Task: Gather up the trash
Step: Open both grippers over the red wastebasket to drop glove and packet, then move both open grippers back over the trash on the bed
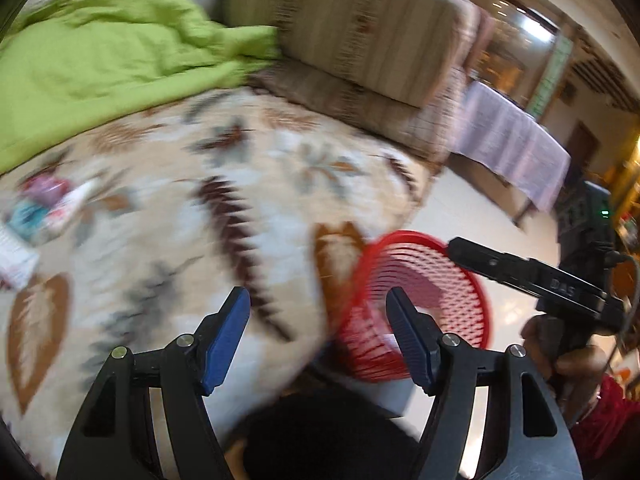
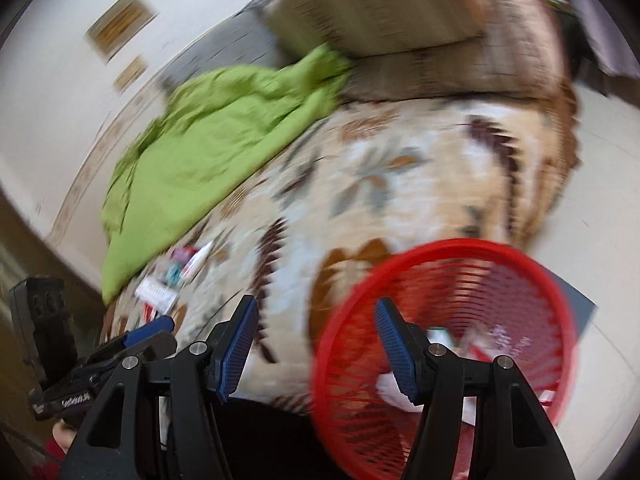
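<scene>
A red slatted basket [image 1: 424,304] stands on the floor beside the bed's near corner; in the right wrist view the red basket [image 2: 500,276] holds white and red wrappers [image 2: 480,344]. Several pieces of trash [image 1: 44,208] lie blurred on the leaf-patterned bedspread [image 1: 240,168] at the far left; the same trash pile [image 2: 176,276] shows near the green blanket. My left gripper [image 1: 318,308] is open and empty above the bed edge. My right gripper [image 2: 316,320] is open and empty over the basket's rim. Both views are motion-blurred.
A green blanket [image 1: 100,52] is bunched on the bed's far side against a striped beige headboard cushion [image 1: 352,28]. A table with a pale cloth [image 1: 512,148] stands across the white floor. A person's hand [image 1: 568,356] holds the right gripper's body [image 1: 532,276].
</scene>
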Tool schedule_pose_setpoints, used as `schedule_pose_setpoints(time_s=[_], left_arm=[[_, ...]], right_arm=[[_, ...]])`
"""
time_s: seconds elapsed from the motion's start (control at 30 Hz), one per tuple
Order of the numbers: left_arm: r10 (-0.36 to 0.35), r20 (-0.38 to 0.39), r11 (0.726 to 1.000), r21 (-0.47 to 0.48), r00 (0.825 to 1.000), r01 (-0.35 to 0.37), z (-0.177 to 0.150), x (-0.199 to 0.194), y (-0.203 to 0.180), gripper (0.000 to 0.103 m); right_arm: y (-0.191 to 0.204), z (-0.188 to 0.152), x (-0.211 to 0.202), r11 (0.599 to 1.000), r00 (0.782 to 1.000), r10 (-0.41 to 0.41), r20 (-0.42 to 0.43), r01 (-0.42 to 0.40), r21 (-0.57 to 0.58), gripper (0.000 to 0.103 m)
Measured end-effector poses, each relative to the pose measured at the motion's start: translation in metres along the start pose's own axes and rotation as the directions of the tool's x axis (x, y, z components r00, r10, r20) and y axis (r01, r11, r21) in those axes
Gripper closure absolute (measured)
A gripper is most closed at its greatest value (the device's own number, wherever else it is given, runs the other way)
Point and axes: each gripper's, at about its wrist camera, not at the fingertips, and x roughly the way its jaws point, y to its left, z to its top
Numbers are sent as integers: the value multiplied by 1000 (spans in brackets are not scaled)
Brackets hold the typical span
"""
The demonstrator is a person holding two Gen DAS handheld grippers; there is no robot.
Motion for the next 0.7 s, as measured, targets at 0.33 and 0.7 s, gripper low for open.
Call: schedule_pose_setpoints(time_s=[0.33,0.7], left_arm=[[257,42,954,-171,966,-247,-38,-67,124,33],[438,58,782,-517,897,-348,-53,-107,256,33]], right_arm=[[123,-2,90,969,983,119,-142,-146,-199,37],[205,21,218,973,938,194,-287,-221,-66,37]])
